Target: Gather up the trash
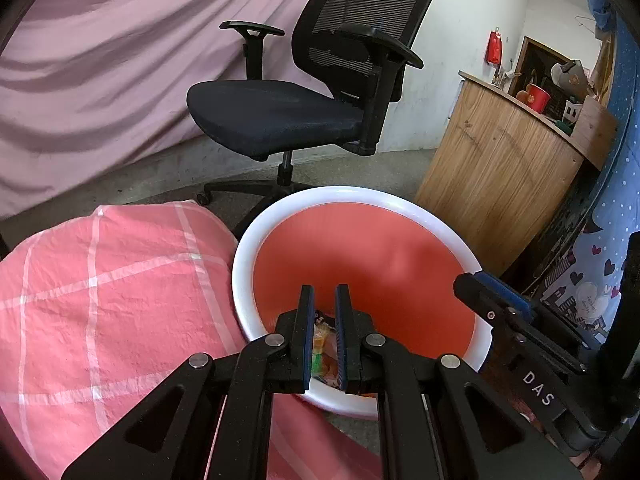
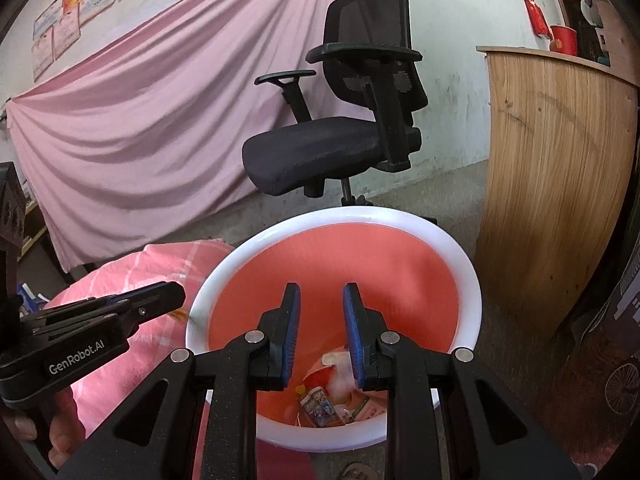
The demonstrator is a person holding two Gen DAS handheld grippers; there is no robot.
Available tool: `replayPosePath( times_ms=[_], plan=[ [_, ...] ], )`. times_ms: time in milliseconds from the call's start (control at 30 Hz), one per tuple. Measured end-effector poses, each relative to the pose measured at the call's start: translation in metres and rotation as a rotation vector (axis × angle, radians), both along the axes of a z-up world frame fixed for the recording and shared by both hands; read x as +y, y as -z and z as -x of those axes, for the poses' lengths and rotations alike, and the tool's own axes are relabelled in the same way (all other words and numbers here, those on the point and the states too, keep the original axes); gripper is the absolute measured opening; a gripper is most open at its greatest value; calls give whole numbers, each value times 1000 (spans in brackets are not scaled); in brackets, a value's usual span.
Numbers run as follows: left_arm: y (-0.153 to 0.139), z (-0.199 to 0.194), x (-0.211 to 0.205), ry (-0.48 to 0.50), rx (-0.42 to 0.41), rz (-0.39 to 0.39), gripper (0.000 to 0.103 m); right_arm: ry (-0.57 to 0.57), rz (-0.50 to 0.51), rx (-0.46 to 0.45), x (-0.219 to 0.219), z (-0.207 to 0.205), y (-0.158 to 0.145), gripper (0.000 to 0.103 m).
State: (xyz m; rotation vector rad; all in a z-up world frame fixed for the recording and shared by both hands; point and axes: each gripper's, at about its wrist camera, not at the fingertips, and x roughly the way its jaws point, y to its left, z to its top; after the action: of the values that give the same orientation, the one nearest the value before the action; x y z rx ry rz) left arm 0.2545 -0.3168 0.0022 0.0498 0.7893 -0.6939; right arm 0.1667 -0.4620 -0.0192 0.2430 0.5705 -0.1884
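Observation:
A red trash bin with a white rim (image 1: 256, 240) stands on the floor; it also shows in the right wrist view (image 2: 472, 280). My left gripper (image 1: 325, 300) hangs over the bin's near rim, jaws narrowly apart with an orange and green snack wrapper (image 1: 322, 344) between the pads. In the right wrist view the left gripper (image 2: 176, 294) shows from the side, at the bin's left rim. My right gripper (image 2: 322, 300) is open and empty above the bin. Several wrappers and packets (image 2: 332, 396) lie at the bin's bottom.
A black office chair (image 1: 288, 116) stands behind the bin. A pink checked quilt (image 1: 108, 280) lies left of the bin. A wooden counter (image 1: 496, 168) stands to the right. A pink sheet (image 2: 140, 132) hangs along the back wall.

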Motion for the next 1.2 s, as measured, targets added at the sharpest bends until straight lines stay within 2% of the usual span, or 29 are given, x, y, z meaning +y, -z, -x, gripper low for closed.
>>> replayPosePath(
  times_ms=[567, 933, 1067, 1200],
  plan=[
    [0, -6, 13, -50, 4, -2, 10, 8, -4, 21, -1, -5, 2, 25],
    [-10, 1, 34, -110, -34, 11, 41, 8, 6, 4, 0, -4, 1, 31],
    [-11, 3, 46, -150, -40, 22, 46, 10, 13, -13, 2, -4, -2, 46],
    [-15, 5, 62, -188, -56, 26, 53, 7, 27, -27, 5, -4, -5, 48]
  ],
)
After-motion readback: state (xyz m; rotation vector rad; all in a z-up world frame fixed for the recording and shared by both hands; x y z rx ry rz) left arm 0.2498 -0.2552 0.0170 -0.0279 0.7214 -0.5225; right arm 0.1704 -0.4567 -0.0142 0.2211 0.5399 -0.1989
